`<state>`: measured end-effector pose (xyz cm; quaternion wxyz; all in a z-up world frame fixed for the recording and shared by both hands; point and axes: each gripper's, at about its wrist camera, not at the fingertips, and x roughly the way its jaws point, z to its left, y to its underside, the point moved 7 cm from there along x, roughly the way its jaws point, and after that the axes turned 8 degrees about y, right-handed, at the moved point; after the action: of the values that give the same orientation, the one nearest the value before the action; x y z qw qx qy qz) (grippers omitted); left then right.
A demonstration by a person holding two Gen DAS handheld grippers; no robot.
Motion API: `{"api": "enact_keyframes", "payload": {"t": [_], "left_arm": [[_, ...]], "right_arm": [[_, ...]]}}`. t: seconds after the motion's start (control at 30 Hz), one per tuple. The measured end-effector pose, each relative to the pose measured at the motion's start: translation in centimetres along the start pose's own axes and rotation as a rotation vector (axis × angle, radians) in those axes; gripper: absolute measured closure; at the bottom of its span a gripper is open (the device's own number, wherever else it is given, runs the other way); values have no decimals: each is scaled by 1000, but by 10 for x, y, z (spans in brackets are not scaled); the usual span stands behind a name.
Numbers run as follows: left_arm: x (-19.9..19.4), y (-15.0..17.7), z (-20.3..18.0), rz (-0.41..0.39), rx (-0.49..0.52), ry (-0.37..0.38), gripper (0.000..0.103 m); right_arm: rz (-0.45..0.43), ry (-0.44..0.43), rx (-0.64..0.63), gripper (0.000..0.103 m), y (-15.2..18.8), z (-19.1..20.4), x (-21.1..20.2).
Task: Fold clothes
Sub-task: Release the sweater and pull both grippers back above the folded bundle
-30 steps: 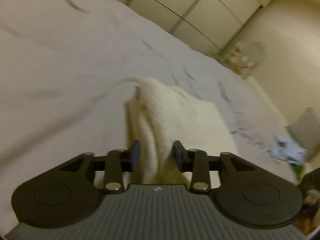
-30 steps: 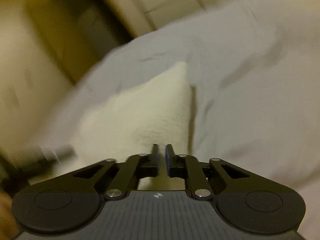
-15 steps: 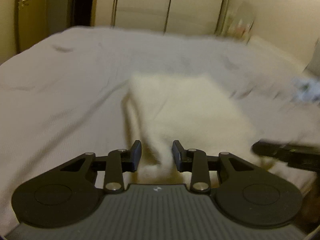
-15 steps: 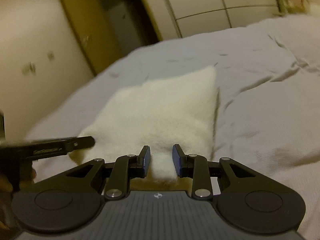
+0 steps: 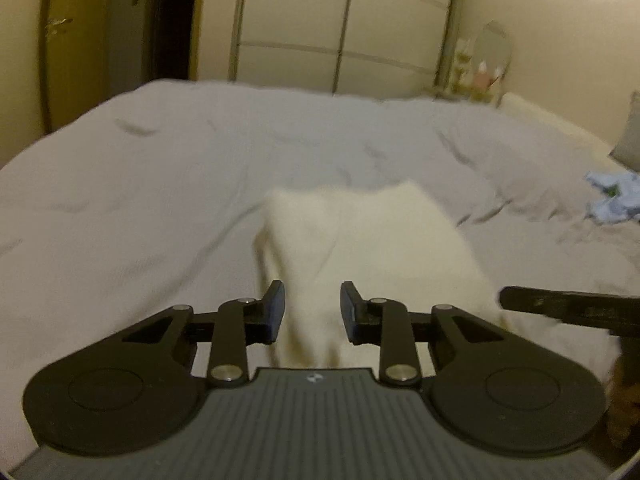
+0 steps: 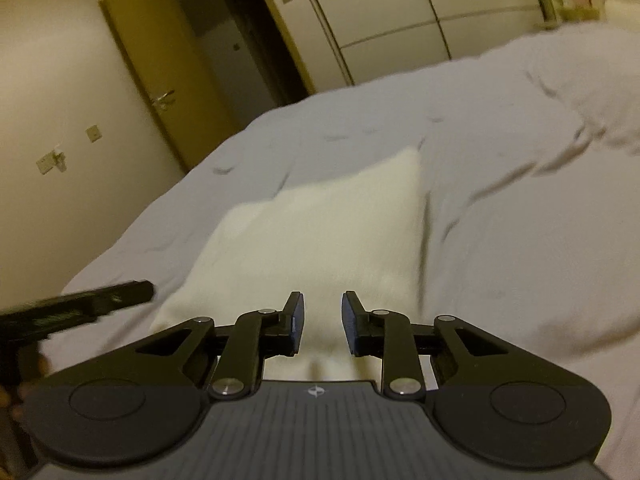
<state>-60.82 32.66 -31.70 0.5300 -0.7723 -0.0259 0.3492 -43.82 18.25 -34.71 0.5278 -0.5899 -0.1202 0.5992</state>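
A folded cream garment [image 5: 372, 248] is laid flat on the near part of a grey bed [image 5: 160, 184]. The left gripper [image 5: 312, 312] and right gripper [image 6: 322, 322] are held released over its near edge, apparently because the fold is finished.

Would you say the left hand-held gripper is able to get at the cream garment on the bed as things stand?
Probably yes. The left hand-held gripper is open, with the cream garment's near edge showing straight between its fingers and nothing lying between them on the bed.
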Motion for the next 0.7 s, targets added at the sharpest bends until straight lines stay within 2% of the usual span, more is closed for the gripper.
{"api": "enact_keyframes", "payload": {"t": [0.1, 0.2, 0.23, 0.3, 0.43, 0.5, 0.57, 0.6, 0.7], "left_arm": [[18, -6, -3, 38, 33, 6, 78], [52, 2, 3, 139, 46, -4, 80], [62, 6, 7, 170, 51, -13, 79], [77, 16, 17, 204, 64, -32, 71], [80, 21, 22, 209, 19, -34, 71], [74, 16, 20, 218, 3, -30, 76], [68, 0, 16, 196, 28, -16, 78], [66, -9, 14, 179, 46, -14, 82], [77, -37, 15, 144, 66, -7, 83]], "right_arm": [[32, 19, -16, 75, -7, -2, 18], [75, 30, -79, 73, -8, 1, 38], [115, 28, -106, 73, -6, 2, 47], [199, 23, -136, 73, -4, 2, 62], [253, 0, -190, 72, -9, 5, 67], [255, -21, -184, 70, -18, 4, 60], [228, -38, -158, 71, -34, 1, 55], [203, -30, -140, 70, -45, -3, 56], [166, 16, -107, 70, -69, -16, 73]]}}
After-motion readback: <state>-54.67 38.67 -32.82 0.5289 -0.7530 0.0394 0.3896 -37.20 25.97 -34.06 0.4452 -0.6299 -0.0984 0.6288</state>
